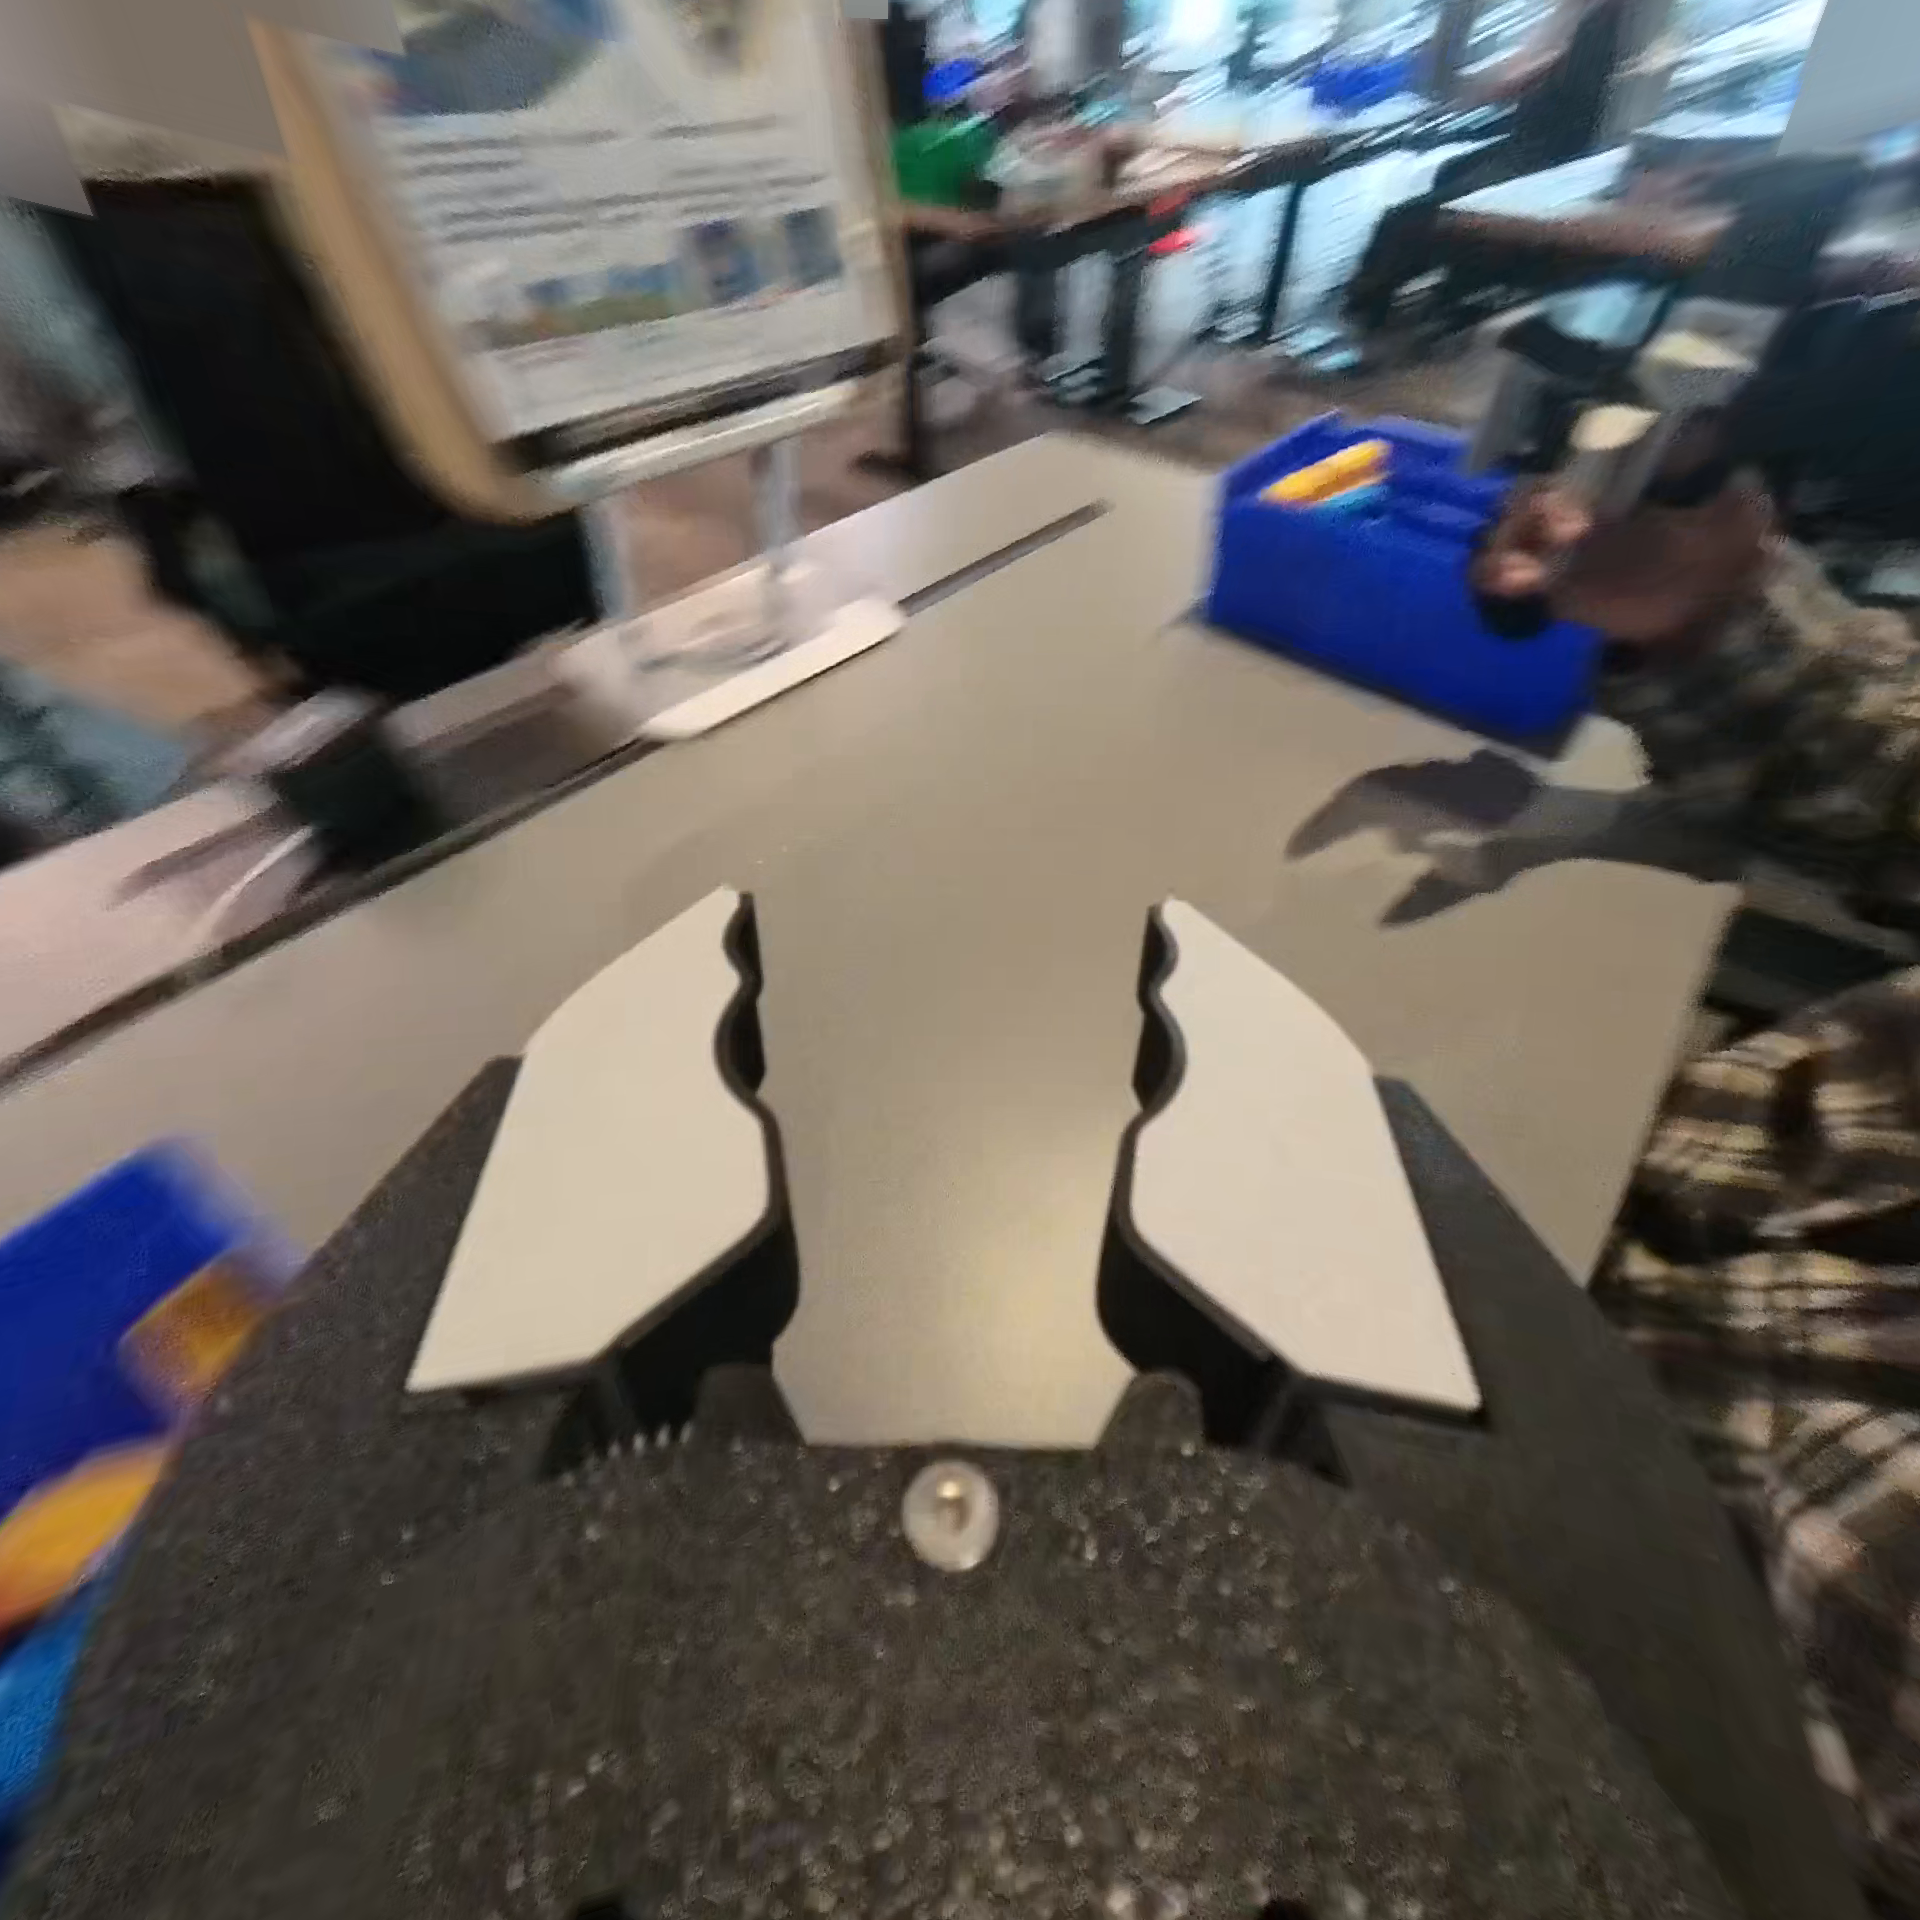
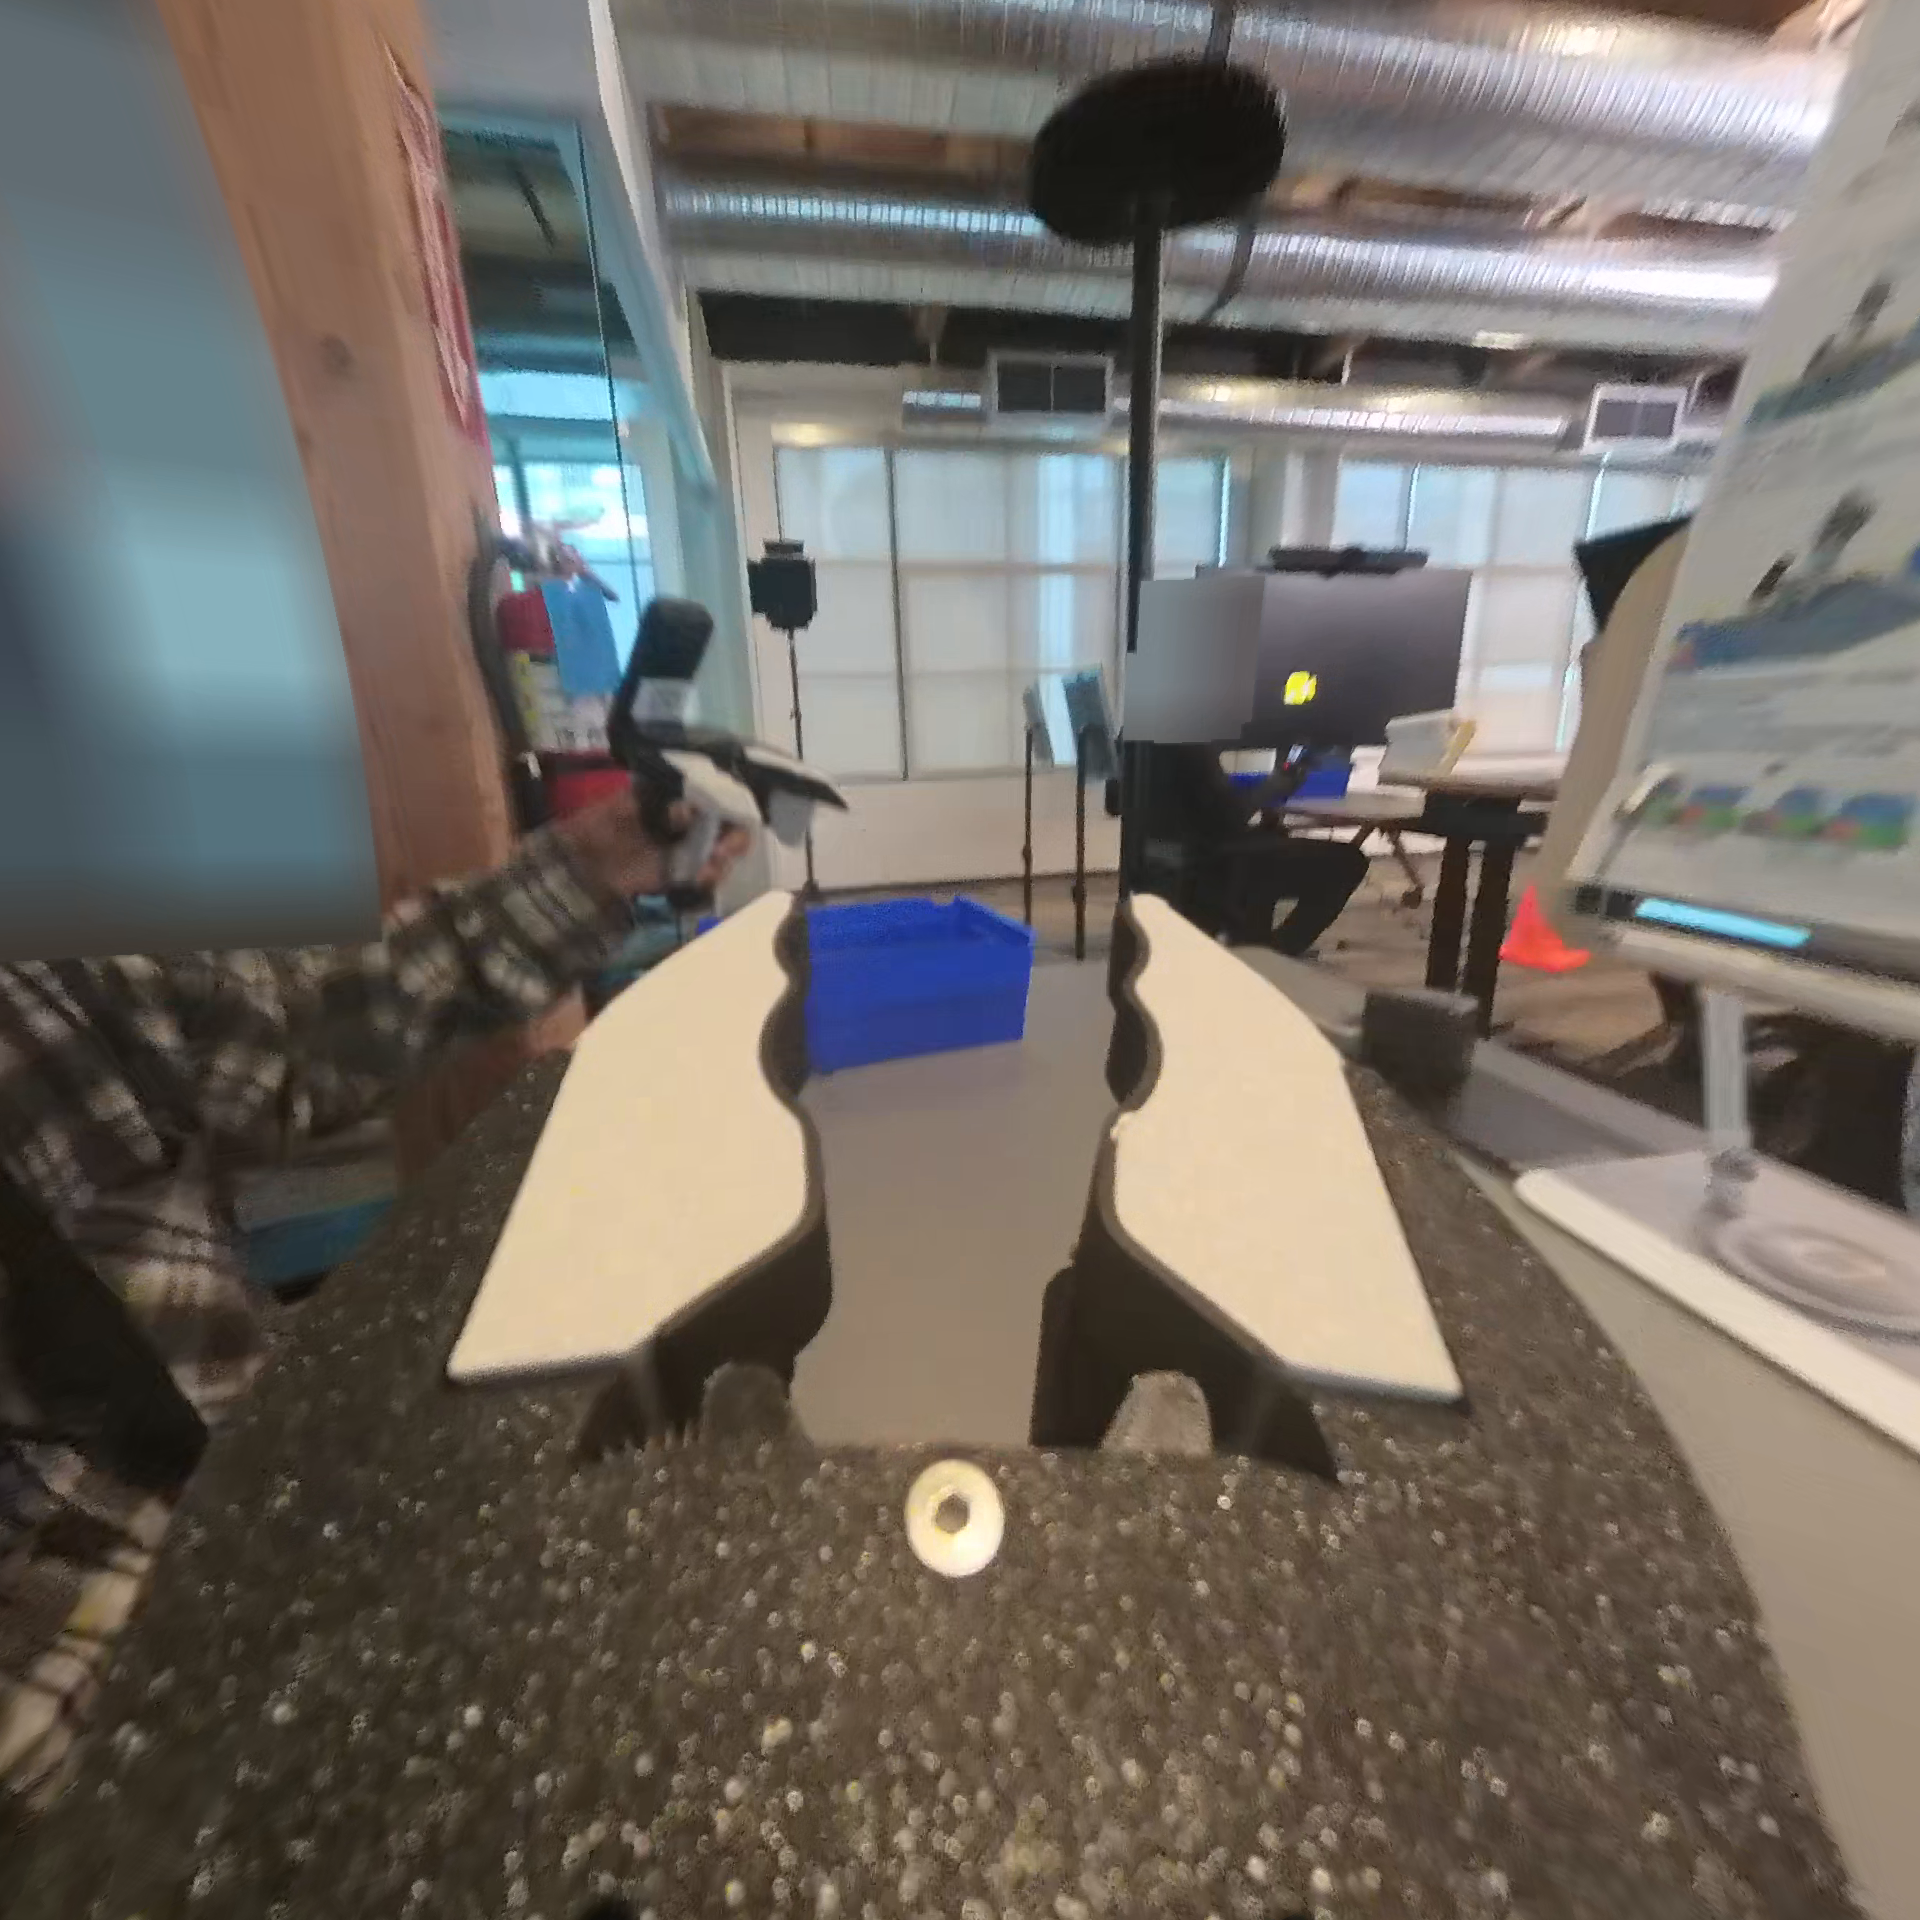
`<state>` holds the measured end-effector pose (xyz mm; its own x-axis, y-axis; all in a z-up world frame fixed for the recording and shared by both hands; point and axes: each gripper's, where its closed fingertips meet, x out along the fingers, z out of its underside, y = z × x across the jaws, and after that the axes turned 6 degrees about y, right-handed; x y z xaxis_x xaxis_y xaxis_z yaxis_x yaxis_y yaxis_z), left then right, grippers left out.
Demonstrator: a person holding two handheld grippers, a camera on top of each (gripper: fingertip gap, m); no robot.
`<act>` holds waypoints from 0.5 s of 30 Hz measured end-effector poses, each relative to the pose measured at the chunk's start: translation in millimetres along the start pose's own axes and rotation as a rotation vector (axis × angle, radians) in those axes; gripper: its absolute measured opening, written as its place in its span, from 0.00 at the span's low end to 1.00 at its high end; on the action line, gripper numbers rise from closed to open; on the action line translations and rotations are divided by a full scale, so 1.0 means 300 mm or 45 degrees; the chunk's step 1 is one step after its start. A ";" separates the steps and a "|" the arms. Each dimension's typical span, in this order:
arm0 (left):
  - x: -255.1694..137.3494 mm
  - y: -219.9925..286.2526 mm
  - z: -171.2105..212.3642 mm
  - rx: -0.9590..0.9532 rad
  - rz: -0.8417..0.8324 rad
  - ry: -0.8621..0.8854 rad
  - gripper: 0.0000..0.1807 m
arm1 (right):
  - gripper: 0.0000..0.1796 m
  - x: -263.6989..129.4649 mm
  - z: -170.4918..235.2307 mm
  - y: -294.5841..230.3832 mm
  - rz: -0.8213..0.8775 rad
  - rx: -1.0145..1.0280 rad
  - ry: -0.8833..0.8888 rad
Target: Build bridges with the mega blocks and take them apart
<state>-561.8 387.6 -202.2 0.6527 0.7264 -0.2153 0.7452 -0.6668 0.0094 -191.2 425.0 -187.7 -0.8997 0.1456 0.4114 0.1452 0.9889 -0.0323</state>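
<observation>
My left gripper (image 1: 951, 909) is open and empty above the bare grey table (image 1: 935, 727). A blue bin (image 1: 1382, 592) at the far right holds yellow and orange mega blocks (image 1: 1335, 473). A second blue bin (image 1: 94, 1278) at the lower left edge holds orange blocks (image 1: 197, 1340). My right gripper (image 2: 961, 904) is open and empty, raised and pointing level across the table at a blue bin (image 2: 914, 987). The left gripper also shows in the right wrist view (image 2: 748, 790), held in a hand. The right gripper shows blurred in the left wrist view (image 1: 1548, 447).
A poster board (image 1: 623, 208) stands on a white base plate (image 1: 769, 665) at the table's far side. A black pole with a disc (image 2: 1143, 520) and a small black box (image 2: 1418, 1039) stand behind the table. A plaid sleeve (image 1: 1766, 1195) lies along the right edge.
</observation>
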 end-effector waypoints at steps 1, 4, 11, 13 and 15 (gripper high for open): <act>-0.092 -0.085 0.021 -0.031 -0.099 -0.052 0.39 | 0.31 0.030 0.058 0.013 -0.009 0.020 -0.031; -0.324 -0.297 0.090 -0.085 -0.335 -0.203 0.39 | 0.31 0.107 0.193 0.044 -0.056 0.127 -0.073; -0.485 -0.542 0.287 0.074 -0.461 -0.788 0.40 | 0.28 0.112 0.377 0.022 -0.113 0.303 -0.148; -0.465 -0.587 0.332 0.114 -0.437 -0.938 0.43 | 0.28 0.096 0.400 0.028 -0.089 0.233 -0.166; -0.429 -0.609 0.367 0.129 -0.379 -1.034 0.44 | 0.30 0.092 0.419 0.029 -0.089 0.202 -0.209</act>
<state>-796.9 397.5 -283.8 0.1046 0.5551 -0.8252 0.8284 -0.5077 -0.2365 -266.5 441.6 -291.1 -0.9621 0.0668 0.2645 0.0253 0.9873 -0.1571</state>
